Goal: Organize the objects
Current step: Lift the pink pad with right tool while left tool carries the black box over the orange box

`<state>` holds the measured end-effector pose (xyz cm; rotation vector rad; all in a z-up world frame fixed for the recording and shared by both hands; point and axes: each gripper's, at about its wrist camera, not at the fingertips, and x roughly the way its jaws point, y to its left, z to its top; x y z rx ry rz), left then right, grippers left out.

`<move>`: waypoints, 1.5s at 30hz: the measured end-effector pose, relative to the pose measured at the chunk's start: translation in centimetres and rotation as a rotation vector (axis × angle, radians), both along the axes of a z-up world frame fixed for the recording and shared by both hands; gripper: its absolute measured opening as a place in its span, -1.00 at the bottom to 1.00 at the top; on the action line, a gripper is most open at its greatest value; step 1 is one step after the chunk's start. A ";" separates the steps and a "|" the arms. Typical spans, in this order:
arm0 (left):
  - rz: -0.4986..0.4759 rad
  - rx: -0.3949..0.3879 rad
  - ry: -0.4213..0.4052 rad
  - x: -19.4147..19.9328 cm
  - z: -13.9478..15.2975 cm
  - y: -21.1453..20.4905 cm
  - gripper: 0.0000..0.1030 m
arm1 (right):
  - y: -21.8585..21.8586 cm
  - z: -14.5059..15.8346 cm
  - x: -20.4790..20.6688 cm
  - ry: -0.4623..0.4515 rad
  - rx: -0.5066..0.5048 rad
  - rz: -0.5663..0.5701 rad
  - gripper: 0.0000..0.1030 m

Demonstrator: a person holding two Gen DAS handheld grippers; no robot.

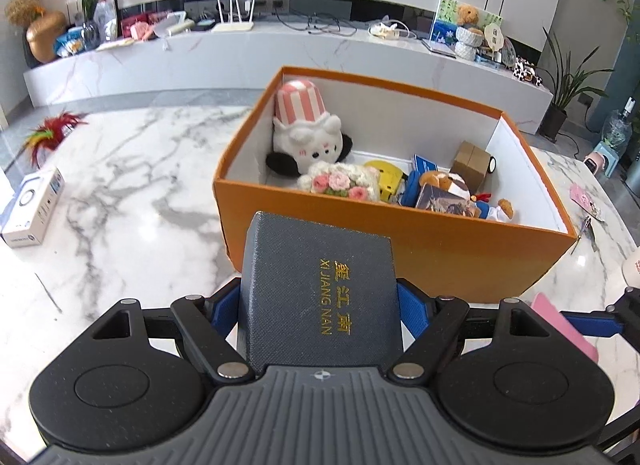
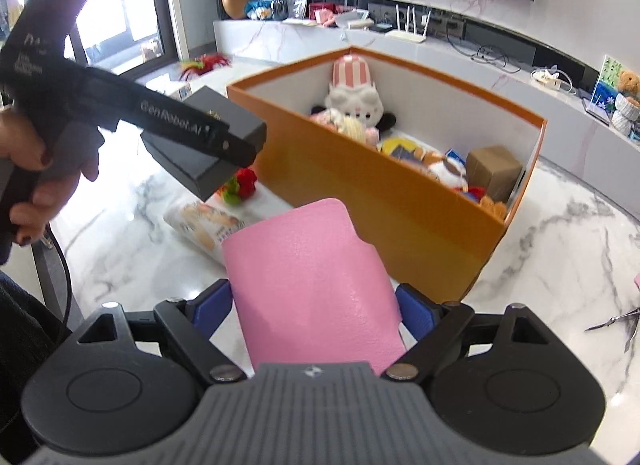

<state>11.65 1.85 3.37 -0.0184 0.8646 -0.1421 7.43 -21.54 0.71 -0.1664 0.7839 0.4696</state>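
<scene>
My left gripper [image 1: 318, 301] is shut on a dark grey gift box [image 1: 316, 289] with gold lettering, held above the table just in front of the orange storage box [image 1: 400, 261]. The same grey box [image 2: 200, 153] shows in the right wrist view, raised left of the orange box [image 2: 384, 209]. My right gripper [image 2: 314, 305] is shut on a pink wallet [image 2: 312, 285], held near the orange box's front wall. The orange box holds a white plush with a striped hat [image 1: 306, 133], a knitted flower bouquet [image 1: 340, 181], a brown carton [image 1: 472, 163] and several small toys.
On the marble table lie a white carton [image 1: 34, 205], a feather toy [image 1: 52, 133], a snack packet [image 2: 204, 229], a red and green toy [image 2: 242, 183], scissors [image 2: 616, 321] and a pink tag [image 1: 586, 197]. A TV console stands behind the table.
</scene>
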 end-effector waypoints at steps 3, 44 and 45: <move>0.002 0.014 -0.017 -0.4 0.4 -0.1 0.79 | 0.1 0.6 -0.3 -0.014 0.011 0.003 0.71; 0.067 -0.126 -0.065 13.3 0.9 1.6 0.79 | -1.6 0.7 13.6 -0.152 0.172 -0.397 0.71; 0.067 -0.122 -0.059 13.3 0.8 1.6 0.79 | -1.4 0.5 13.7 -0.145 0.166 -0.395 0.71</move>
